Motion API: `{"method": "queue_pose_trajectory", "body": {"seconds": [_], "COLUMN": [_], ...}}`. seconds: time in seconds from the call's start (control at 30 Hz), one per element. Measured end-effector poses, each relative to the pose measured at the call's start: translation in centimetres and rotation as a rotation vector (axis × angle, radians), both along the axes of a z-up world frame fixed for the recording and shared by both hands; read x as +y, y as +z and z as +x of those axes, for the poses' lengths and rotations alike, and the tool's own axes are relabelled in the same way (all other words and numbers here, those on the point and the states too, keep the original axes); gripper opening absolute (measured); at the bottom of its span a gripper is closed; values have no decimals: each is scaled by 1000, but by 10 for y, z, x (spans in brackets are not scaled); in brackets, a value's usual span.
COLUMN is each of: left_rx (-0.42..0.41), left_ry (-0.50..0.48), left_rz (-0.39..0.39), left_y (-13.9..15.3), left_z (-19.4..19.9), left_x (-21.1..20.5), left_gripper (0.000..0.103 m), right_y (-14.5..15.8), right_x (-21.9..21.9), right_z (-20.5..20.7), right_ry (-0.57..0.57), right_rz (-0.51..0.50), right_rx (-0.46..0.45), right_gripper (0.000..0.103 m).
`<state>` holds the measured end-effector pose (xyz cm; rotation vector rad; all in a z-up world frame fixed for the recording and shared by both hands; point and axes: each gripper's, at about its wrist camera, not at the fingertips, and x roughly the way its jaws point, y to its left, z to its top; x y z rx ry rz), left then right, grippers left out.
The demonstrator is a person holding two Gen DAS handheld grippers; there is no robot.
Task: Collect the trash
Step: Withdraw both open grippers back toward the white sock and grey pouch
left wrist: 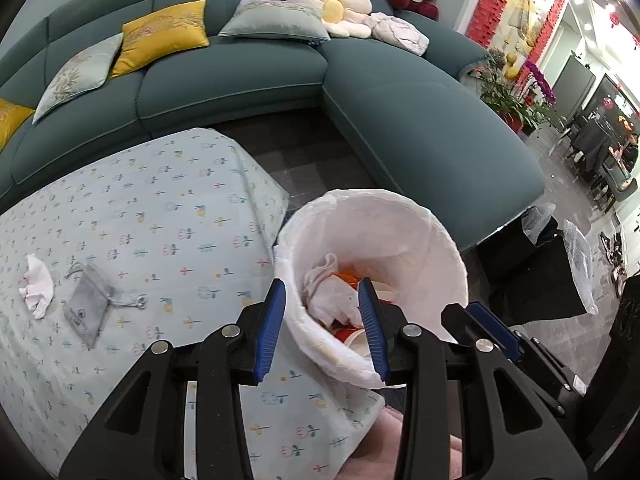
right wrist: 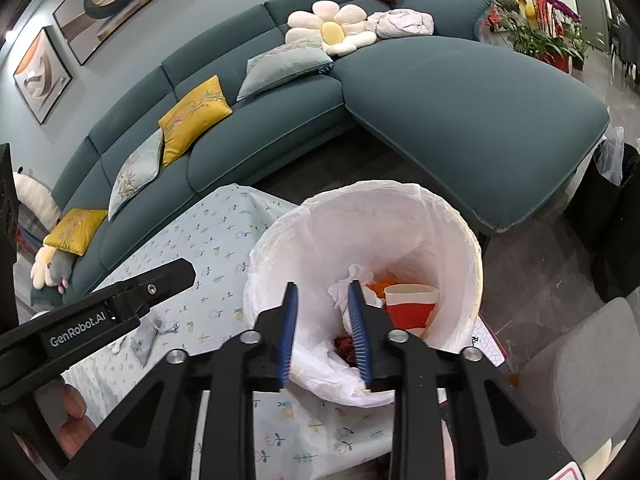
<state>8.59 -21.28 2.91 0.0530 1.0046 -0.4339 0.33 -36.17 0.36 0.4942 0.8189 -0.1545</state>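
Both grippers tilt steeply down over a white trash bin (right wrist: pixel 452 248) lined with a thin crinkled plastic bag; the left gripper (left wrist: pixel 326 330) has its ribbed blue pads parted, straddling the bin's near rim, nothing pinched; the right gripper (right wrist: pixel 324 332) likewise stands spread and empty above the bin; inside lie crumpled tissue (right wrist: pixel 352 280) and a red-and-white paper cup (right wrist: pixel 412 306); on the flower-print tablecloth (left wrist: pixel 160 208) rest another wadded tissue (left wrist: pixel 36 290) and a soft grey drawstring pouch (left wrist: pixel 86 308)
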Motion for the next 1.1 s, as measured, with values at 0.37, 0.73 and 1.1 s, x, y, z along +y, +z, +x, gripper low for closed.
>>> {"method": "queue_pose_trajectory", "body": {"seconds": [0.37,0.73,1.1], "left_rx": [-6,-6,-6], "left_ry": [77,166,274], "left_rz": [8,3,9], "left_y": [0,0,-4], "left_z": [0,1,4], "left_x": [50,109,173], "left_gripper": [36,39,55], "right_y": [10,21,25], "right_x": [38,89,140], "right_z": [6,16,29], "right_ry": [72,143,214], "right_rz": [-29,-68,-97], "right_rx": [4,5,10], "right_gripper": [33,44,49]}}
